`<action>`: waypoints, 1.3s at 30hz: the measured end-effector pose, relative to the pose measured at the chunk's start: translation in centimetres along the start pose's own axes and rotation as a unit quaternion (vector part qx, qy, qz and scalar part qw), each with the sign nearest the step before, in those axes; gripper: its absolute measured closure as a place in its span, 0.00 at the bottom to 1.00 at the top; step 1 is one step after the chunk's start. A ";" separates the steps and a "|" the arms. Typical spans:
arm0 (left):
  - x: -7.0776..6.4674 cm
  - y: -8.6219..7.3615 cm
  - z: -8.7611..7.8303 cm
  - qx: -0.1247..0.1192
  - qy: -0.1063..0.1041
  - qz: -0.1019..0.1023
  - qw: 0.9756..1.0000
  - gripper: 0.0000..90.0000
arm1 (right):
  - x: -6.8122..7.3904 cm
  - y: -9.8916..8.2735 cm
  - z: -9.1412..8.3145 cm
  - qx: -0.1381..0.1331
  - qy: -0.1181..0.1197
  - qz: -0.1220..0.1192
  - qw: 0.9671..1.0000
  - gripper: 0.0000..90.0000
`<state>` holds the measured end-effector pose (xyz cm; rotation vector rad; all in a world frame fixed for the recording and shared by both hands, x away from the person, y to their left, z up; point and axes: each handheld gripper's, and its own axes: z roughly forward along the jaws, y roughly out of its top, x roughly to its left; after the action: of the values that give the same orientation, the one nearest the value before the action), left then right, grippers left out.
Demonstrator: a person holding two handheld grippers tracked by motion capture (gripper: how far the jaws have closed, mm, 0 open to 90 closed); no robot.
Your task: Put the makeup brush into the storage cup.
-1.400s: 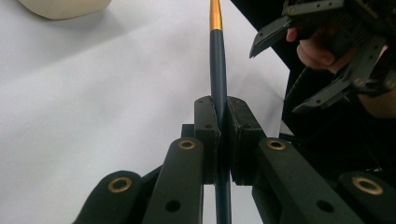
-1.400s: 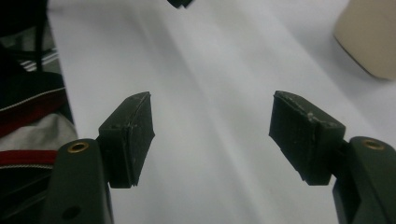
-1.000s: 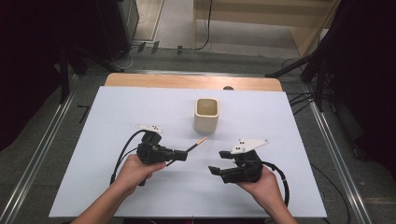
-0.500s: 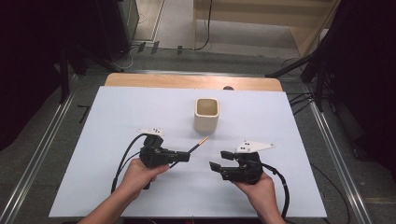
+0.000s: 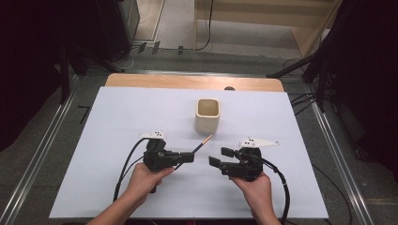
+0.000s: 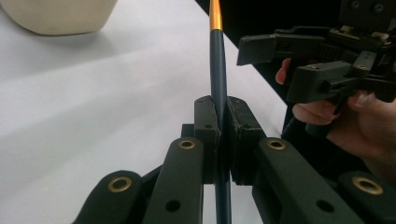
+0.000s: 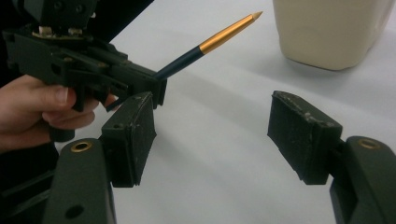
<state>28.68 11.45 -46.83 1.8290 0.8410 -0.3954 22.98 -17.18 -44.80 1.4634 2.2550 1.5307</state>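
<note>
My left gripper (image 5: pixel 187 157) is shut on a dark blue pencil (image 5: pixel 202 142) with a gold end, low over the white table. The pencil's tip points up and right toward a cream square cup (image 5: pixel 208 115). In the left gripper view the pencil (image 6: pixel 218 60) runs straight up between the closed pads of the gripper (image 6: pixel 222 121). My right gripper (image 5: pixel 220 157) faces the left one from the right, a short gap away. Its jaws have just been opening and stand wide apart with nothing between them (image 7: pixel 212 135). The pencil (image 7: pixel 215 39) passes above and beyond its left pad.
The white sheet (image 5: pixel 117 122) covers most of the table, with a wooden strip (image 5: pixel 187 82) at the far edge. Metal rails run along both sides. Black cables trail from both grippers toward the near edge.
The left gripper with the pencil has drifted slightly right and toward the near edge. The right gripper has stayed in place, its jaws a little wider.
</note>
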 end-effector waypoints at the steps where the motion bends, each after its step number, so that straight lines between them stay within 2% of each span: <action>1: -0.1 -0.1 0.1 -0.002 -0.003 0.001 1.000 0.94 | 0.1 0.1 0.1 -0.003 -0.002 0.000 1.000 0.37; 9: -0.7 -0.6 0.5 -0.036 -0.007 -0.003 0.999 0.94 | 0.7 0.5 0.6 -0.022 -0.001 0.013 1.000 0.39; 14: -1.0 -0.8 0.9 -0.037 -0.008 0.006 0.999 0.94 | 0.7 0.8 0.7 -0.036 -0.004 0.023 0.999 0.39; 23: -1.0 -0.8 0.9 -0.052 -0.010 0.002 0.999 0.94 | 0.8 1.1 1.1 -0.042 -0.014 0.042 0.998 0.39; 27: -1.0 -0.9 0.9 -0.053 -0.005 0.003 0.999 0.94 | 1.2 1.1 1.4 -0.052 -0.018 0.051 0.997 0.40; 31: -1.0 -1.0 1.0 -0.058 -0.002 0.005 0.998 0.94 | 1.4 1.2 1.7 -0.058 -0.021 0.082 0.995 0.41; 39: -1.0 -1.2 1.2 -0.065 -0.001 0.001 0.998 0.94 | 2.2 1.3 2.2 -0.087 -0.037 0.119 0.988 0.43</action>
<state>27.25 10.24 -47.53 1.7098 0.8446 -0.3333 23.71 -13.98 -44.03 1.7558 1.9073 1.6562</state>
